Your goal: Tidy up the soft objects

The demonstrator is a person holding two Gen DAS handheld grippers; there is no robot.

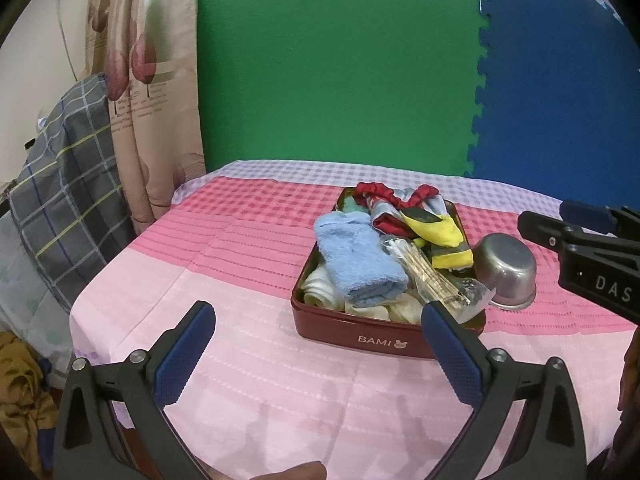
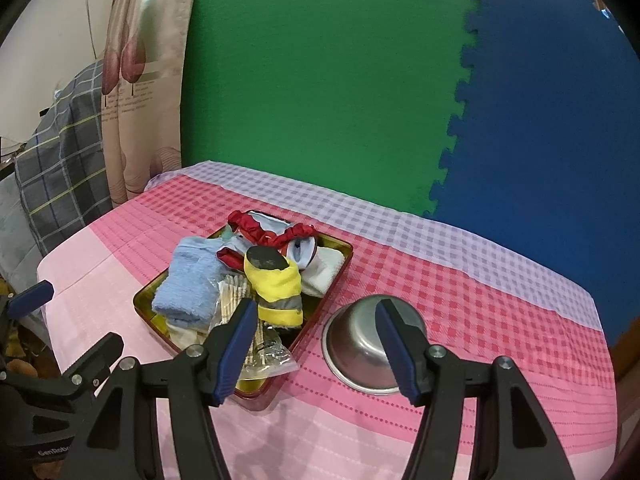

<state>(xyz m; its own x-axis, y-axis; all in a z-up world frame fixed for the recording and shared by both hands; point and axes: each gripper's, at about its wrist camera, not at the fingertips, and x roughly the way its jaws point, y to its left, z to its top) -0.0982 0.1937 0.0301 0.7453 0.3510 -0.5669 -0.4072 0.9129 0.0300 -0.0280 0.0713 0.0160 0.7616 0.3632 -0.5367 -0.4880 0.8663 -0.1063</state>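
Note:
A dark red tin (image 1: 360, 338) marked BAMI stands on the pink checked tablecloth (image 1: 240, 264). It holds a folded light blue towel (image 1: 356, 260), a yellow and grey cloth (image 1: 444, 236), a red scrunchie (image 1: 376, 190), white cloths (image 1: 320, 288) and a clear bag of sticks (image 1: 440, 280). My left gripper (image 1: 317, 307) hovers open just before the tin's near wall with nothing between its fingers. In the right wrist view my right gripper (image 2: 316, 305) is open and empty above the tin's (image 2: 142, 308) right corner and the steel bowl (image 2: 356, 344). The blue towel (image 2: 188, 284) and yellow cloth (image 2: 276, 284) lie ahead on the left.
An upturned steel bowl (image 1: 504, 268) stands right of the tin. My right gripper (image 1: 546, 214) shows at the right edge, my left gripper (image 2: 80, 312) at the lower left. Green (image 1: 336, 72) and blue foam mats back the table; a curtain (image 1: 152, 92) and plaid pillow (image 1: 68, 184) stand left.

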